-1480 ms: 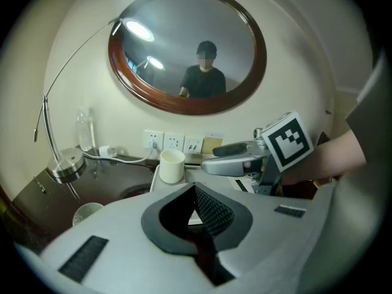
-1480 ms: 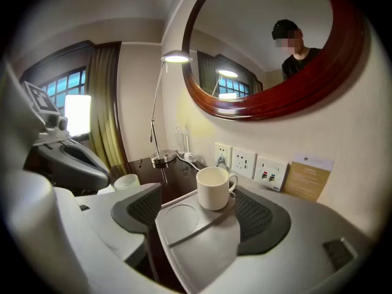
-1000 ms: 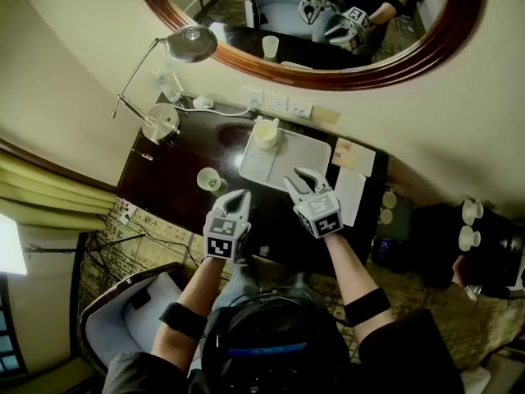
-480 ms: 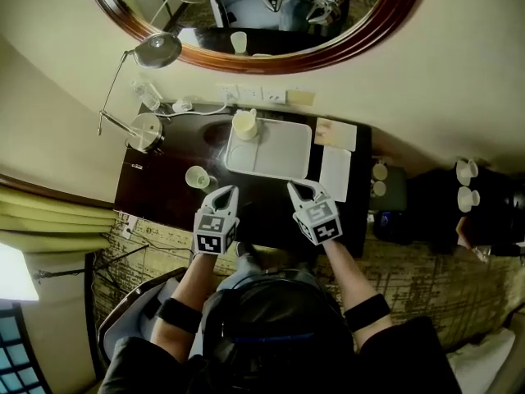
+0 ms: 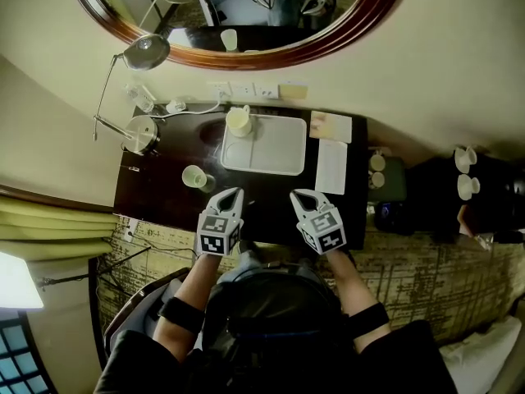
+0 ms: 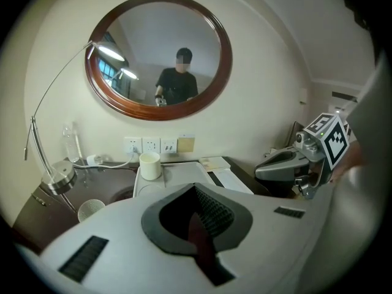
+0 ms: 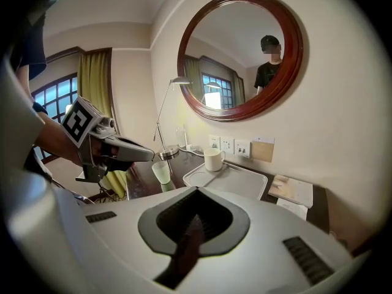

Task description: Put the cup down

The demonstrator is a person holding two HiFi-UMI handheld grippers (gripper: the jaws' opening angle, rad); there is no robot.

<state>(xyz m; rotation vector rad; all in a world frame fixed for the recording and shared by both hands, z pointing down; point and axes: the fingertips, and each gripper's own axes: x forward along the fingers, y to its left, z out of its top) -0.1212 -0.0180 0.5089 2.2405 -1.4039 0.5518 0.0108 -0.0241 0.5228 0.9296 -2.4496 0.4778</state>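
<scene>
The left gripper point(image 5: 233, 194) has its fingers clenched on nothing; the small pale green glass cup point(image 5: 194, 176) stands on the dark table point(image 5: 164, 195) just ahead of them, to the left. The white ceramic cup with a handle point(image 5: 238, 121) stands upright in the far left corner of the white rectangular tray point(image 5: 275, 148), well ahead of both pairs of fingers. The right gripper point(image 5: 300, 195) has its fingers clenched too, holding nothing.
</scene>
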